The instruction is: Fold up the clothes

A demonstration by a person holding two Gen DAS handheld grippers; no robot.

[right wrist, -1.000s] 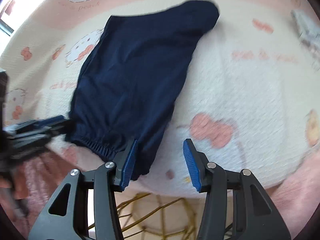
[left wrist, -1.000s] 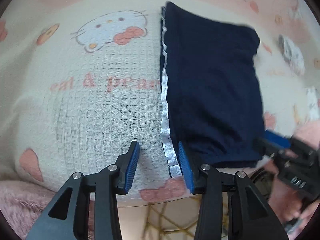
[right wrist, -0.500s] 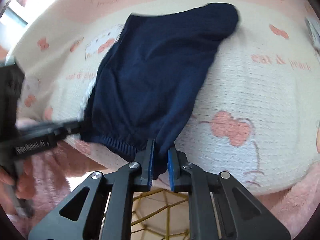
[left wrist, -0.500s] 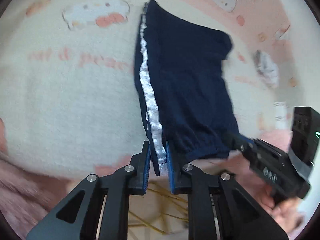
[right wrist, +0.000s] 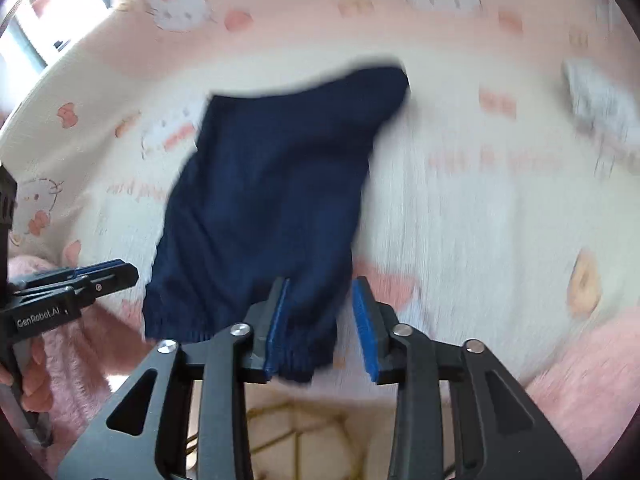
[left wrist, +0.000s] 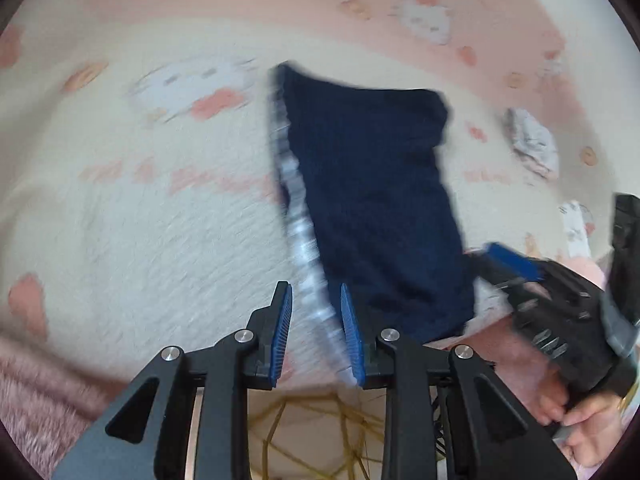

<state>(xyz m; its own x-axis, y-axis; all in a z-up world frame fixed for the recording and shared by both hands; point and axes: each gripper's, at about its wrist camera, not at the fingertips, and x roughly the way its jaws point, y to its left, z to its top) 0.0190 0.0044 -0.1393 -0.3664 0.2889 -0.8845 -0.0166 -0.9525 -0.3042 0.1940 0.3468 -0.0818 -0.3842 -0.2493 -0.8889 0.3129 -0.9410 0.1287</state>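
A folded navy garment (left wrist: 372,184) with a silver side stripe (left wrist: 298,216) lies on the bed, its elastic hem at the near edge. My left gripper (left wrist: 315,286) is opening; the striped edge runs between the pads, close to the right pad, and is not pinched. My right gripper (right wrist: 321,280) is also opening, with the other corner of the navy garment (right wrist: 276,200) lying loose between its pads, against the left one. Each view shows the other gripper beside the hem: the right gripper (left wrist: 508,260) and the left gripper (right wrist: 100,270), both held in a person's hands.
A cream and pink cat-print blanket (left wrist: 140,220) covers the bed. A small crumpled white cloth (left wrist: 532,146) lies at the far right, seen too as the white cloth (right wrist: 596,104). Pink fuzzy fabric (left wrist: 32,380) edges the near side. Yellow wire frame (left wrist: 304,432) shows below the bed edge.
Half a second ago both grippers were shut on the garment's hem corners. Now both sets of jaws have parted and the hem lies loose between them.
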